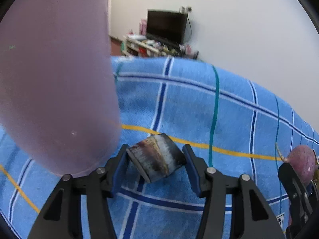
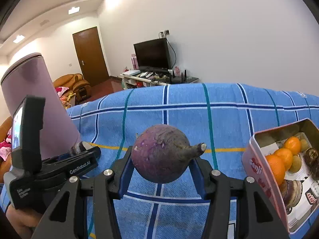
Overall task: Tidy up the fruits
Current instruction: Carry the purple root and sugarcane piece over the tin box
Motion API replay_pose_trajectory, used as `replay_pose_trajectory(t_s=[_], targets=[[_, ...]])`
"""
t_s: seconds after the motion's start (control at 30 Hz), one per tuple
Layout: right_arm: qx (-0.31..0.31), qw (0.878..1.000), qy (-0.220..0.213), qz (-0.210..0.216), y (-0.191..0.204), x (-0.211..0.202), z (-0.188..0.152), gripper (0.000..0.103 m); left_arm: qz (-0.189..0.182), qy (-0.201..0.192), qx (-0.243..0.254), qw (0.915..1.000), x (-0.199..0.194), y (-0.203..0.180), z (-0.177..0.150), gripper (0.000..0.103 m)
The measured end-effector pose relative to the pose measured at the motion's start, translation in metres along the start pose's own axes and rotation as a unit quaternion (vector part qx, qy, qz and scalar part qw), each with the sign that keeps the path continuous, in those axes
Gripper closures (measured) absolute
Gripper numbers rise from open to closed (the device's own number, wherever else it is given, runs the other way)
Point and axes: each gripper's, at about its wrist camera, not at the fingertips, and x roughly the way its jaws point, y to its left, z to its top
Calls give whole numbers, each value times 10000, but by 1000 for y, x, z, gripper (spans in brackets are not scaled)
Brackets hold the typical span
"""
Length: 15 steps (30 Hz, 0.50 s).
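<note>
blue checked cloth point(image 2: 219, 119) covers the surface under both tools. the right gripper point(image 2: 162, 171) pinches a round purple fruit point(image 2: 159, 155), its blue pads pressed against the fruit's left and right flanks; the fruit sits between the fingers, clear of the cloth, with a stubby stem pointing up and to the right past the right finger. to the right of this gripper stands an open pink tin point(image 2: 257, 169), tilted toward the camera, with oranges point(image 2: 279, 159) and darker round fruits inside. the left gripper point(image 1: 156, 165) holds a dark wedge-shaped piece point(image 1: 157, 157) with brown and grey streaks; the piece lies tilted between the blue pads, its left end touching the left pad, while whether the right pad touches it cannot be told. a tall mauve container point(image 1: 55, 79) rises just beside this gripper's left finger. from the left wrist view the purple fruit shows at the far right edge. beyond the cloth's far edge stands a dark television point(image 2: 152, 54) on a low cluttered stand point(image 2: 157, 78).
</note>
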Motion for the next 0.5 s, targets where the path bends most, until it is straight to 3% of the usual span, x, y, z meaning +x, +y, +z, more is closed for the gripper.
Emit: replay_pose_trajectory(t_s=[0.17,0.5], targets=[[-177,9994,-308,-55,5,-11,-1,49,294,-655,51,9974,-29,-3,-10,47],[-388,9974,-568,-222,12,-26,-3,49,398,-982,106,9943,-55,0,-27,47]])
